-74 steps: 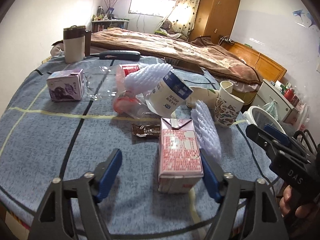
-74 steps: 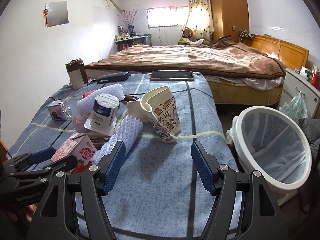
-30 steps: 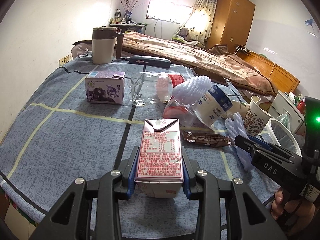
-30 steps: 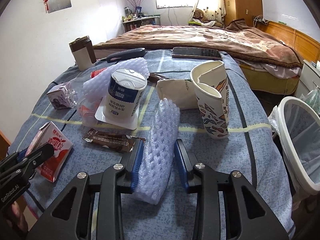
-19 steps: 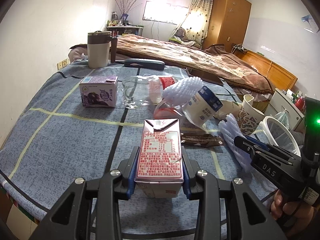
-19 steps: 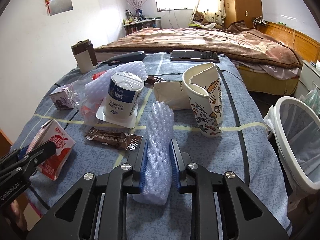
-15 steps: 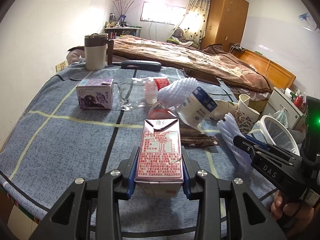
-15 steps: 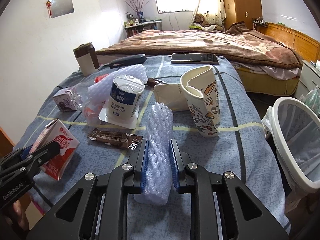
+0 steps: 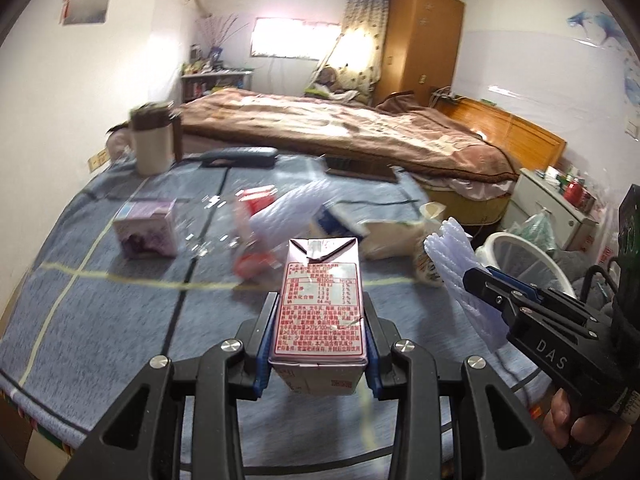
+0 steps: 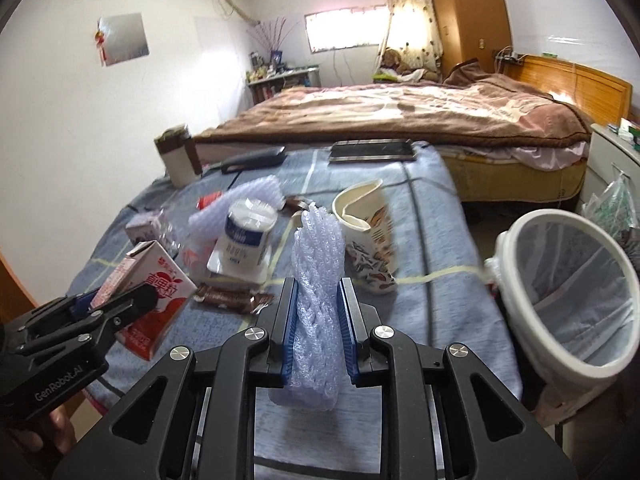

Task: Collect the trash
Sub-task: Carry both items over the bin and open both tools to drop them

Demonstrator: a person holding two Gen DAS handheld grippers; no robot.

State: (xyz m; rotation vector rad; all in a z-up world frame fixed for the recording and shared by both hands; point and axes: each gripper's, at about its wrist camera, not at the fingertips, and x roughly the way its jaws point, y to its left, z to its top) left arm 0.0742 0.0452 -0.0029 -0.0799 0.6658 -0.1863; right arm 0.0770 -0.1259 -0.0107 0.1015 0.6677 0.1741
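Note:
My left gripper (image 9: 318,316) is shut on a pink milk carton (image 9: 320,300) and holds it above the blue tablecloth (image 9: 104,320). The carton (image 10: 150,288) also shows in the right wrist view. My right gripper (image 10: 318,312) is shut on a white foam net sleeve (image 10: 318,276), lifted off the table; the sleeve (image 9: 460,276) also shows in the left wrist view. A white bin with a clear liner (image 10: 568,292) stands right of the table.
On the table lie a patterned paper cup (image 10: 372,236), a blue-and-white yogurt tub (image 10: 248,236), a brown wrapper (image 10: 232,298), a purple carton (image 9: 146,234), a crushed clear bottle (image 9: 224,220), a mug (image 9: 152,144), a phone (image 10: 372,151). A bed stands behind.
Both grippers have risen with their loads, the carton and the foam sleeve now off the cloth. The views have swung toward the bin on the right.

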